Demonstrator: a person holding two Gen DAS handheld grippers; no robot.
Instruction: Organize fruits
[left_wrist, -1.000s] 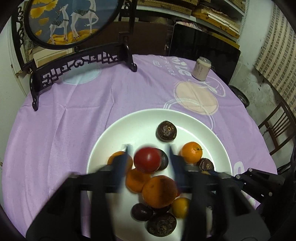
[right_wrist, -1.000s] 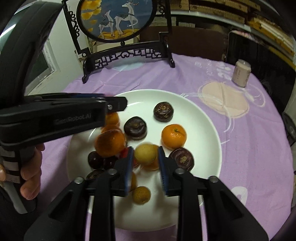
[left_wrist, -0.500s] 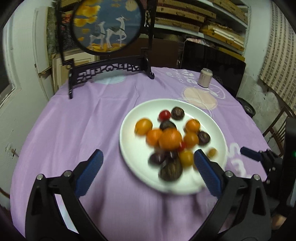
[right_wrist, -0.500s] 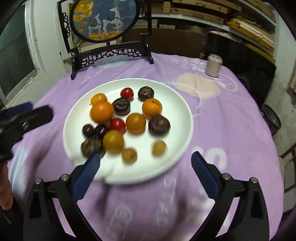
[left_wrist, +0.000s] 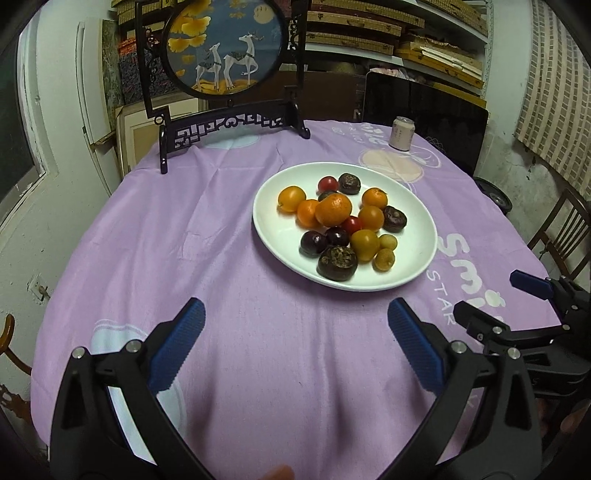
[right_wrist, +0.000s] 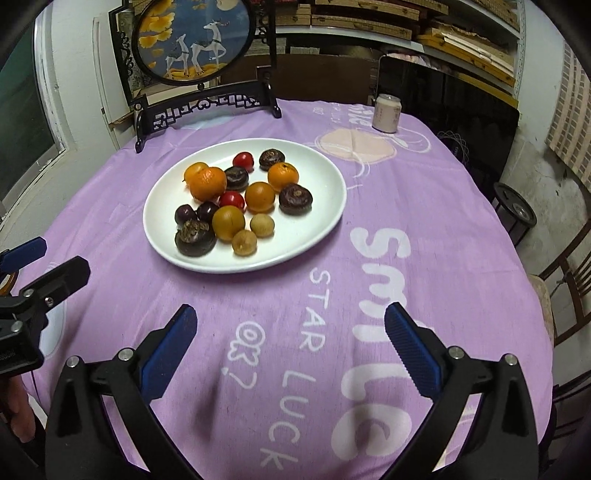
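Right now both claws hang over bare cloth on the near side of the white plate (left_wrist: 269, 229), neither touching anything. Left gripper (left_wrist: 295, 347): jaws spread wide, nothing btwn them. Right gripper (right_wrist: 291, 343): same, wide apart & empty. All the fruit sits on the plate: big orange (left_wrist: 333, 209) near the plate's middle, cherry tomato (left_wrist: 328, 183) & a dark wrinkled fruit (left_wrist: 349, 183) at the plate's far edge, big dark fruit (left_wrist: 337, 263) & two small yellowish ones (right_wrist: 244, 242) at the plate's near edge. Key relation: from the left claw the plate lies ahead & off to the right; from the right claw it lies ahead & off to the left, so the plate sits roughly btwn the two, w/ each tool showing at the edge of the other's view. Nearest pieces look like the big dark fruit for the left side, the small yellowish pair for the right; which arm is closer overall I can't tell, prob. abt even. Fruits are round-ish, so no long axis to line up w/; approach angle matters less than picking one that isn't wedged against neighbours. Central cluster is packed tight, touching; edge pieces on the plate's near rim look easier to close on. Task looks close to done, or btwn steps.
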